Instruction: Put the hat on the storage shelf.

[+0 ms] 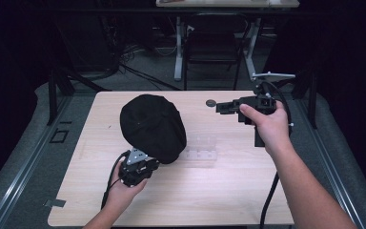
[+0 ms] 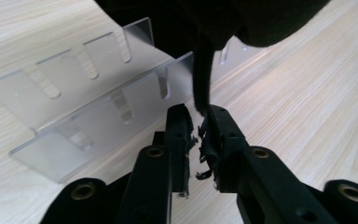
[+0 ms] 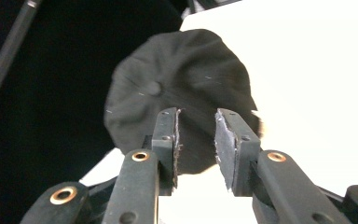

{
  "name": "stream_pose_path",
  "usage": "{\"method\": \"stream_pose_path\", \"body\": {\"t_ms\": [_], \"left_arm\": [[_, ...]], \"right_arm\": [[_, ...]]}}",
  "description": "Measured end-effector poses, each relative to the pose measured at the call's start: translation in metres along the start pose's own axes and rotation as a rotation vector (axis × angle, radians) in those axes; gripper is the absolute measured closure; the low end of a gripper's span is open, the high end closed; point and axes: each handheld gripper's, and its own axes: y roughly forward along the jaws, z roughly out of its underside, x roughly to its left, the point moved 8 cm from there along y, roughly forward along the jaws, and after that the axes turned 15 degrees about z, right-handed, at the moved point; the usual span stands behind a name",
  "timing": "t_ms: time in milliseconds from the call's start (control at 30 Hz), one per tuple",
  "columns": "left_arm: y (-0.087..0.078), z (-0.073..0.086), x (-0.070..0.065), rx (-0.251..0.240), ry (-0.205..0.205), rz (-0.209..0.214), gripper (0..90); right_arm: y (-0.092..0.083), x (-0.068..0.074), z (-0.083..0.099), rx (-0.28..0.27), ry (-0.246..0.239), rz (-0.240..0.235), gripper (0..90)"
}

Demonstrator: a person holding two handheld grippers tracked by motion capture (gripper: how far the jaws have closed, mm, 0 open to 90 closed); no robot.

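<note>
Near the middle of the wooden table (image 1: 228,191), a black cap (image 1: 153,126) was held up by its edge, above and just beside a clear plastic rack (image 1: 200,149). The left gripper (image 1: 145,164) pinched a fold of the cap's brim between nearly closed jaws. The right gripper (image 1: 225,108) hovered well apart toward the far right, its jaws spread with nothing between them.

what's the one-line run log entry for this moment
left gripper: jaws around edge of black cap, cap raised | right gripper: jaws open, empty, aimed at cap | clear acrylic rack: on table beside cap
</note>
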Motion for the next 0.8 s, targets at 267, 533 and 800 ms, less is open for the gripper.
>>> {"method": "stream_pose_path", "body": {"t_ms": [267,533,800], "left_arm": [[-0.017,0.005,0.009,-0.057,-0.061,-0.017,60.5],[-0.032,0.020,0.020,-0.049,-0.102,-0.033,51.7],[-0.037,0.036,0.027,-0.071,-0.117,-0.035,48.1]], "right_arm": [[-0.003,-0.012,0.008,-0.016,-0.037,0.098,64.6],[-0.005,-0.023,0.018,-0.054,-0.107,0.201,56.9],[0.003,-0.041,0.039,-0.059,-0.141,0.290,53.8]]}}
